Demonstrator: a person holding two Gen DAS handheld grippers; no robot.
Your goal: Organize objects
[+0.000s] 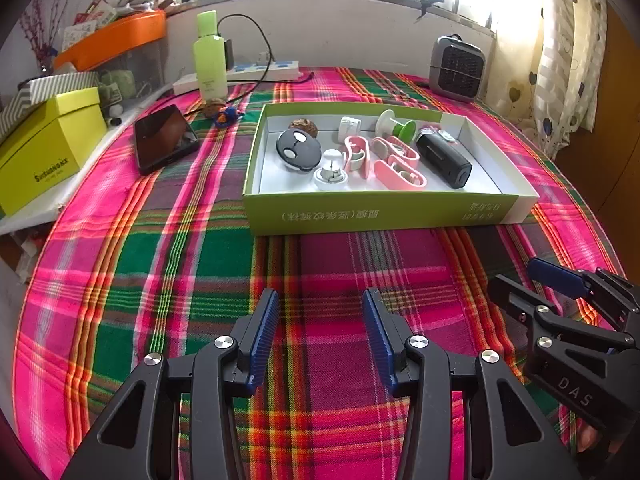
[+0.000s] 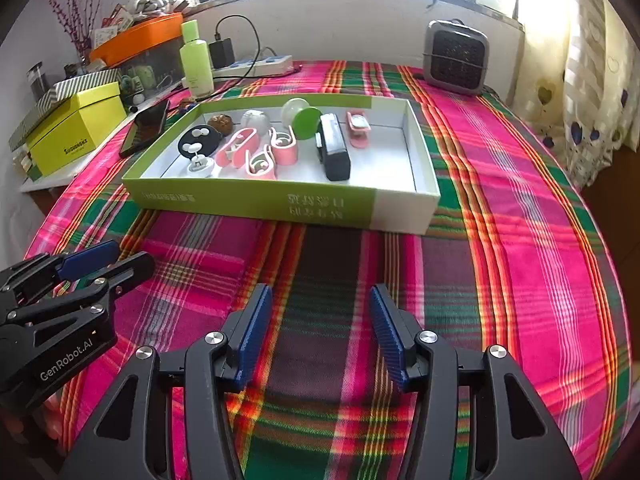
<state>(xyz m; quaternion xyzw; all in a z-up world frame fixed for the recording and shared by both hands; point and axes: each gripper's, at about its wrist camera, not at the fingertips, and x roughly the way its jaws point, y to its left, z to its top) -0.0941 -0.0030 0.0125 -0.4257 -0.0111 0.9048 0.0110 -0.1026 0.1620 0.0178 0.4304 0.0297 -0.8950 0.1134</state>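
Both my claws hang over the plaid cloth [image 1: 168, 264] on the desk, on the near side of the green box [image 1: 376, 212], which I take as my landmark. My left claw [image 1: 320, 336] stands partly open with nothing between its blue pads, and my right claw [image 2: 320, 332] is open a little wider and empty too. Neither touches the box or the cloth, as far as I can tell.

Inside the box the small things lie in a loose row: a dark round gadget [image 1: 298, 150] at the left end, a small white lamp [image 1: 330, 168] just in front of it, pink clips [image 1: 396, 160] in the middle, a green and white spool [image 1: 394, 124] behind them and a black block [image 1: 442, 158] toward the right end.

Outside the box, beyond its far left corner, sit a walnut [image 1: 214, 106] and a blue trinket [image 1: 224, 117], with a phone [image 1: 164, 138] to the left of the box. I judge these to be the loose pieces left to gather.

To do this well, I would reach with the left claw — it is the nearer one to that corner. I would come down over the walnut from above, open wide enough to clear it, and close gently, since a round shell can slip out sideways. The cable [image 1: 256, 80] runs close by, so I would keep clear of it.
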